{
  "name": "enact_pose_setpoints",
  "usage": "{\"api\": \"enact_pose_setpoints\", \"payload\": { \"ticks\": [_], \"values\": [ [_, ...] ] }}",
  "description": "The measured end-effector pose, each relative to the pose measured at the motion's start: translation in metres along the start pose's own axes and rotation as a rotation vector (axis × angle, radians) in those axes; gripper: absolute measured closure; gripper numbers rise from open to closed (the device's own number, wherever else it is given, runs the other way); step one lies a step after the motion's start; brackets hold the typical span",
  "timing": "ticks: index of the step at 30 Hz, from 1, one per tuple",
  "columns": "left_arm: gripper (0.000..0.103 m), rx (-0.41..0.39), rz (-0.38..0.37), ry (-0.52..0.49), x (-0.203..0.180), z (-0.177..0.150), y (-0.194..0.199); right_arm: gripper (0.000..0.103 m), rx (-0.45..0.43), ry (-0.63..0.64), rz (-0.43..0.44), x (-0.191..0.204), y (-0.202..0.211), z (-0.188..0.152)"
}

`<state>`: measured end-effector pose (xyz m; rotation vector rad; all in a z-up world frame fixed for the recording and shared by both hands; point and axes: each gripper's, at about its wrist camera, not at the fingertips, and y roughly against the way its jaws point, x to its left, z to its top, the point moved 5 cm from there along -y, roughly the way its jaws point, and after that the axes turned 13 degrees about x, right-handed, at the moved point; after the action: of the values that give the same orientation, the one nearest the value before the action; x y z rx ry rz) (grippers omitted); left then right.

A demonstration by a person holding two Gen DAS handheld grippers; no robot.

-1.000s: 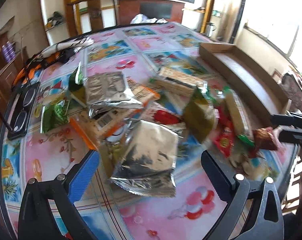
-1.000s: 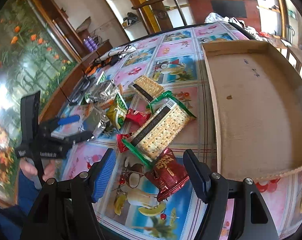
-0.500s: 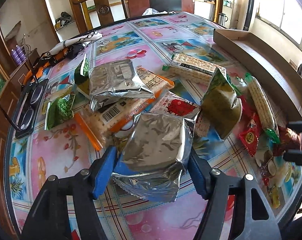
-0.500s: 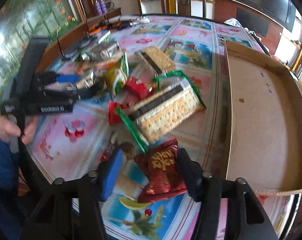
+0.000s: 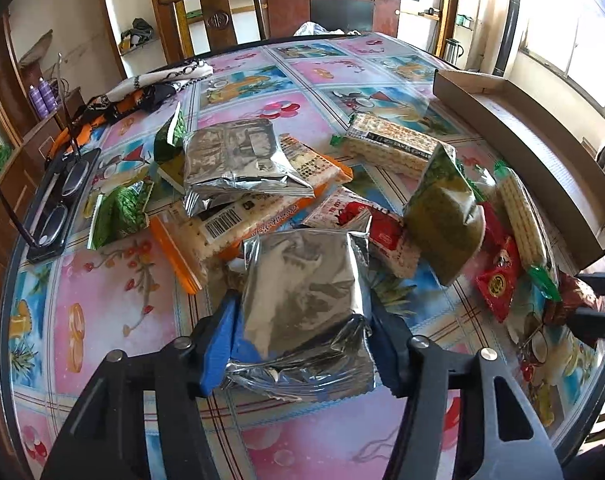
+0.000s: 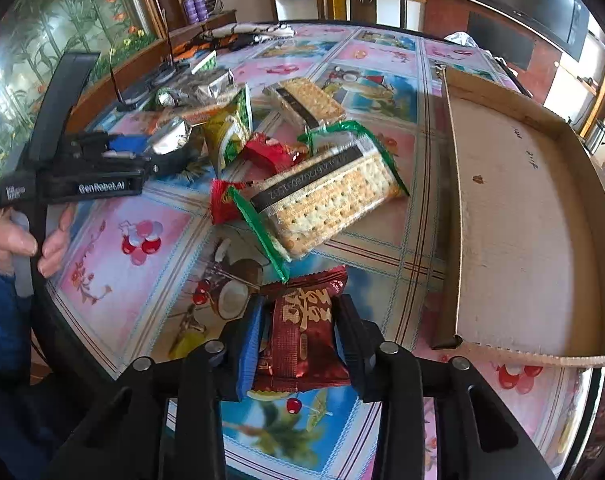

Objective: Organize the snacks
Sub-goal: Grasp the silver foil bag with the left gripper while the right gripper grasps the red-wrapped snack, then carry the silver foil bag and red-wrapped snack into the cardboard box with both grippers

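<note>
Left gripper (image 5: 302,340): jaws have just been closing and now press on both sides of the silver foil packet (image 5: 306,292); blue pad against its left edge, black pad against its right.
Silver foil packet: sits between the left jaws at the near end of the snack heap, its crimped lower seam hanging just past the pads toward the camera.
Right gripper (image 6: 298,340): jaws have just been closing to a narrow gap and clamp the dark red wrapper (image 6: 302,332) across its middle.
Dark red wrapper: lengthwise between the right jaws, its far serrated end poking out beyond the fingertips, its near end flared out below the pads.
Snack heap: on the patterned table (image 5: 114,292); a second silver packet (image 5: 238,160) lies farther off, an orange-edged cracker pack (image 5: 238,224) under it, a green pouch (image 5: 446,216) to the right.
Green-trimmed cracker pack (image 6: 330,196): just beyond the dark red wrapper, tilted, its near tip close to the wrapper's far end.
Cardboard tray (image 6: 518,216): at the right of the table, apart from both grippers.
Person's hand (image 6: 26,240): at the left edge of the right wrist view, around the left gripper's handle.
</note>
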<state>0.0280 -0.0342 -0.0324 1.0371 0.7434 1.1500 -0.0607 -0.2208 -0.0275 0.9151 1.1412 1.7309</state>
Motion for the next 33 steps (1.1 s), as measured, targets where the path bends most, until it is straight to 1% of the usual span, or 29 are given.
{"api": "enact_pose_setpoints", "payload": {
  "ticks": [2,4,10,11,13,15,17,19,21,24,25,28,30,33],
  "values": [
    [0.045,0.0,-0.014,0.01,0.0,-0.003,0.002,0.072,-0.024,-0.01,0.013,-0.001,0.006,0.0],
    [0.045,0.002,-0.03,0.013,-0.002,-0.006,0.004,0.073,-0.045,-0.014,0.022,-0.002,0.012,0.001],
    [0.045,0.004,-0.016,0.006,-0.005,-0.007,0.003,0.073,-0.045,-0.018,0.006,0.0,0.007,0.002],
    [0.045,0.004,-0.016,0.005,-0.005,-0.007,0.004,0.071,-0.044,-0.018,0.005,0.001,0.007,0.001],
    [0.045,0.004,-0.016,0.006,-0.006,-0.007,0.003,0.071,-0.037,-0.022,0.016,0.001,0.007,-0.001],
    [0.045,0.004,-0.017,0.004,-0.006,-0.007,0.003,0.068,-0.023,-0.016,0.016,0.001,0.005,-0.003],
    [0.045,0.004,-0.02,0.005,-0.005,-0.007,0.003,0.062,0.004,-0.01,0.006,0.002,0.001,-0.006],
    [0.044,0.006,-0.023,0.005,-0.006,-0.006,0.003,0.061,0.02,-0.004,0.0,0.003,-0.003,-0.008],
    [0.043,0.008,-0.027,0.005,-0.005,-0.006,0.003,0.061,0.039,0.0,-0.003,0.004,-0.008,-0.011],
    [0.041,0.007,-0.026,-0.001,-0.007,-0.005,0.002,0.061,0.034,0.02,-0.026,0.006,-0.009,-0.012],
    [0.041,0.005,-0.027,-0.001,-0.007,-0.005,0.001,0.063,0.033,0.03,-0.039,0.007,-0.009,-0.013],
    [0.046,-0.01,-0.029,-0.008,-0.008,-0.005,0.002,0.065,0.028,0.06,-0.072,0.013,-0.01,-0.015],
    [0.047,-0.02,-0.013,-0.01,-0.01,-0.006,0.003,0.066,0.023,0.064,-0.075,0.016,-0.01,-0.015],
    [0.047,-0.022,-0.03,-0.009,-0.012,-0.009,0.005,0.066,0.001,0.055,-0.06,0.018,-0.005,-0.013]
  ]
}}
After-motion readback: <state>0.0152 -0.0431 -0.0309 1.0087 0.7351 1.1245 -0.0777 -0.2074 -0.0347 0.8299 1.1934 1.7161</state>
